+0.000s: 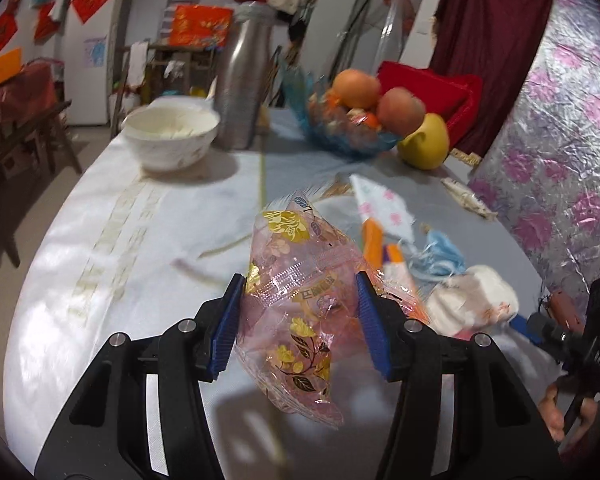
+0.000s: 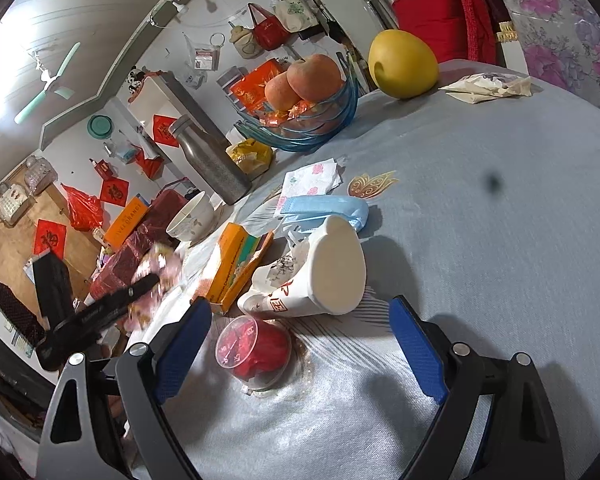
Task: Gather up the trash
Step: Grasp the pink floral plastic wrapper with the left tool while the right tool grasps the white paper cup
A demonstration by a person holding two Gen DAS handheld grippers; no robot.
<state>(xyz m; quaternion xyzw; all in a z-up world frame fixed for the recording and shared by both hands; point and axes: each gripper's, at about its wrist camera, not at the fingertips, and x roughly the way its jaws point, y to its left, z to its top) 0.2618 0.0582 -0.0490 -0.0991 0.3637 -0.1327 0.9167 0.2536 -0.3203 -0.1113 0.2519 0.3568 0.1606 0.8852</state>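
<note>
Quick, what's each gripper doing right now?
Left gripper: shut on the pink flowered wrapper.
Right gripper: open, empty, above the red plastic cup.

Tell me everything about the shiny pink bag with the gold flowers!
The pink bag is a crinkly, see-through plastic wrapper printed with gold flowers and dark leaves, with a ridged seal strip across it. It looks empty and crumpled. It sits between the blue pads of the left gripper, which touch its two sides, and it seems lifted above the white tablecloth.
</note>
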